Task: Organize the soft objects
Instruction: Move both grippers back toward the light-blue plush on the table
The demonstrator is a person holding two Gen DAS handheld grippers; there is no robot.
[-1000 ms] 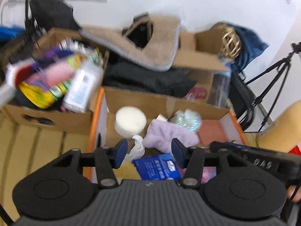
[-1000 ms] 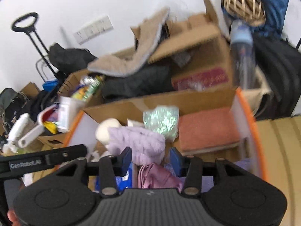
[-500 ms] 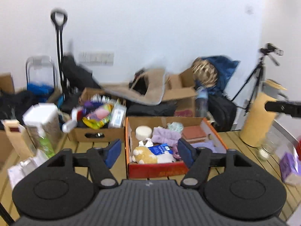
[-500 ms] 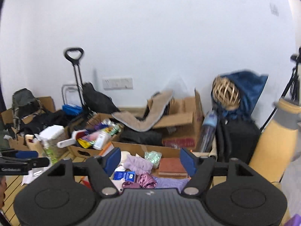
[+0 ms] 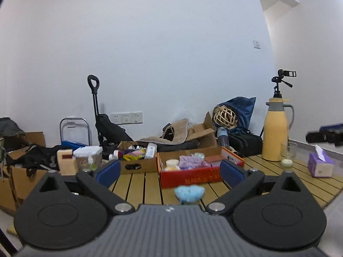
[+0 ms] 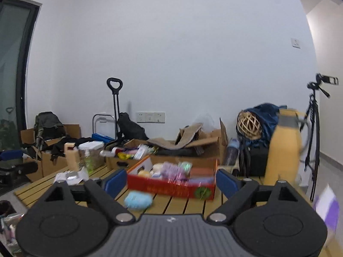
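A small pale-blue fluffy thing [image 5: 189, 193] lies on the slatted wooden worktop [image 5: 139, 186], soft-edged and lumpy, just in front of the red box [image 5: 193, 176]; from the right wrist view it is too blurred to tell more than its colour and fuzz. It sits alone on the boards, apart from the box wall.

The red box holds the rest of the soft things. I count one round cream pad [image 5: 172, 162], one lilac fluffy bundle [image 5: 190, 161], one crinkly pale-green piece [image 5: 198, 155] and one rust-coloured flat pad [image 5: 214, 158]; anything deeper in the box is hidden by its wall. Behind and to the left of it stands one brown cardboard box [image 5: 137, 160] crammed with bottles and packets. Off to the right on the worktop are one yellow thermos jug [image 5: 275, 132], one glass holding a candle [image 5: 287, 156] and one purple tissue box [image 5: 320, 165].

Both grippers are back from the box and hold nothing. The left gripper [image 5: 169, 171] has its blue-padded fingers [image 5: 107, 172] spread wide — they have just been opening — with only air between them. The right gripper [image 6: 170, 183] stands nearly as wide, its jaws likewise just opened, empty; the blue fluffy thing shows low between its fingers [image 6: 115, 182], well beyond the tips and untouched.
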